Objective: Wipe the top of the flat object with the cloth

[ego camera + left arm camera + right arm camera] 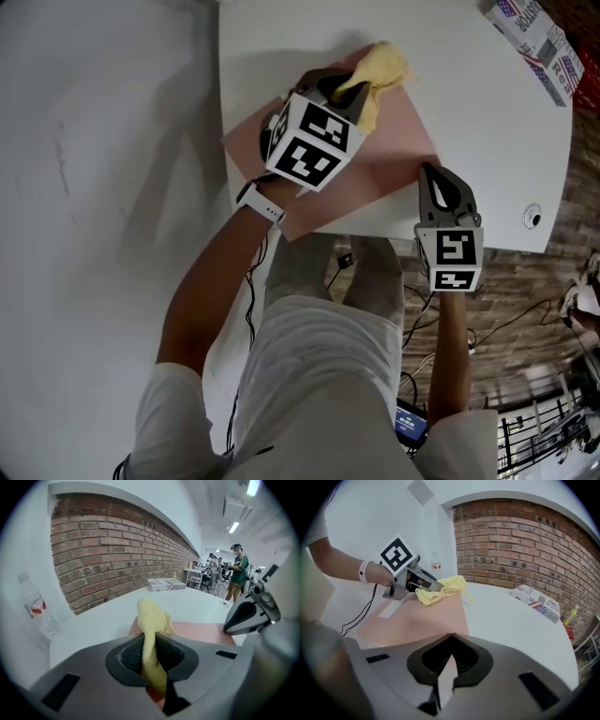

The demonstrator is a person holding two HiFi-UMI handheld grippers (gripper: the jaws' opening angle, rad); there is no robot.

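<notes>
While the left gripper [352, 91] pinched the cloth [382, 67] on the pink sheet [375, 178] (right gripper [428, 171] closed at its edge), wiping looked unfinished.

Two claws [351, 90] [427, 169], one cloth [382, 67], one pink sheet [380, 173], one box [539, 39].

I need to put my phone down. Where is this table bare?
Bare: white table between the pink sheet and the printed box. Crowded: the sheet, where the left tool holds the yellow cloth and the right tool is at its near corner.
</notes>
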